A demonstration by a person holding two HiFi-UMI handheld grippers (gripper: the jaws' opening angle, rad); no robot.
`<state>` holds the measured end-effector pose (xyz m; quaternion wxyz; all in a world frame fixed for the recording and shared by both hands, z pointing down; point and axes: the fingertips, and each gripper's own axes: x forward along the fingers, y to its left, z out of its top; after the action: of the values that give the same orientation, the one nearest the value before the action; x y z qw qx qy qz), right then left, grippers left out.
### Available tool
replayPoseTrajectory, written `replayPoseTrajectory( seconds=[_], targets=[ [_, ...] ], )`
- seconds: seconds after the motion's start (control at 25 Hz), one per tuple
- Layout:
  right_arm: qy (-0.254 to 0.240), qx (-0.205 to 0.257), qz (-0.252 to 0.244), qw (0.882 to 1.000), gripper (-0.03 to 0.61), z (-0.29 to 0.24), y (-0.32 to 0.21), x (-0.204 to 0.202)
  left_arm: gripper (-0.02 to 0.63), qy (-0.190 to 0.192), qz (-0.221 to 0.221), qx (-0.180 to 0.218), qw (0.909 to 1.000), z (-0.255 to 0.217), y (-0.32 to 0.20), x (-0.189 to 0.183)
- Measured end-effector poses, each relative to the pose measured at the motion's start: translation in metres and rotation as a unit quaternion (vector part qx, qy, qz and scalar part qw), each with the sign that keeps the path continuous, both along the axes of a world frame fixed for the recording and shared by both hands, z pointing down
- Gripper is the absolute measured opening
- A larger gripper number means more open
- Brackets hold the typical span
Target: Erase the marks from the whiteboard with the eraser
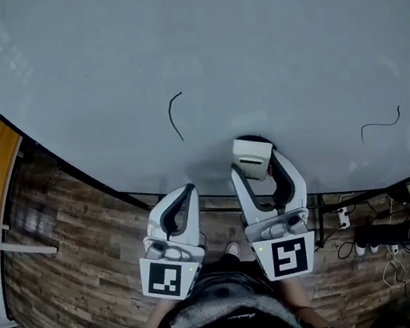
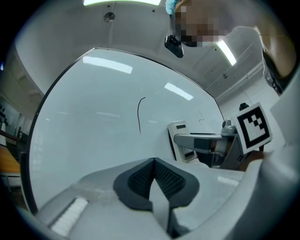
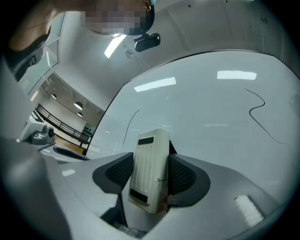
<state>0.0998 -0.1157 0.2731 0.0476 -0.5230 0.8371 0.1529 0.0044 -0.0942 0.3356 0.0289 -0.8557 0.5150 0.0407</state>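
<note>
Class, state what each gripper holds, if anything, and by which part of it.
The right gripper clamps the eraser by its two long side edges. The left gripper is shut on nothing.

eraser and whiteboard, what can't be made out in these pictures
- Eraser wiping face: it is turned toward the whiteboard, so mainly its pale back shows, held in the right claw. Whether it touches the board cannot be told.
- Whiteboard top and right edges: cut off by the frame in the head view.
- Right squiggle: only a tiny, faint trace in the left gripper view.
</note>
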Motion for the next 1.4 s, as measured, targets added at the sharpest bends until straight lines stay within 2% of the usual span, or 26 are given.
replayPoseTrajectory(
  seconds=[0.2,0.52,0.76,0.96,1.12,1.4],
  targets=[
    [-0.005,0.014,-0.028,1.0,0.239,-0.013,-0.001,-0.026,0.003,0.01,-0.005,-0.002,0.9999,-0.001,0.003,-0.012],
    [0.007,0.013,-0.065,0.998,0.238,-0.015,-0.007,-0.09,0.003,0.015,-0.028,0.001,0.9995,-0.002,0.001,-0.058],
    [0.008,0.017,-0.087,0.996,0.238,-0.016,-0.009,-0.111,0.003,0.013,-0.043,0.004,0.999,-0.001,-0.001,-0.07],
    [0.013,0.021,-0.102,0.994,0.238,-0.017,-0.011,-0.162,0.003,0.017,-0.05,0.008,0.9986,-0.003,-0.003,-0.114],
    [0.012,0.021,-0.113,0.993,0.238,-0.015,-0.011,-0.186,0.003,0.013,-0.055,0.018,0.9982,-0.004,0.0,-0.134],
    [0.006,-0.001,-0.167,0.986,0.238,-0.004,-0.019,-0.241,0.003,0.006,-0.069,0.014,0.9975,0.002,-0.001,-0.167]
  ],
)
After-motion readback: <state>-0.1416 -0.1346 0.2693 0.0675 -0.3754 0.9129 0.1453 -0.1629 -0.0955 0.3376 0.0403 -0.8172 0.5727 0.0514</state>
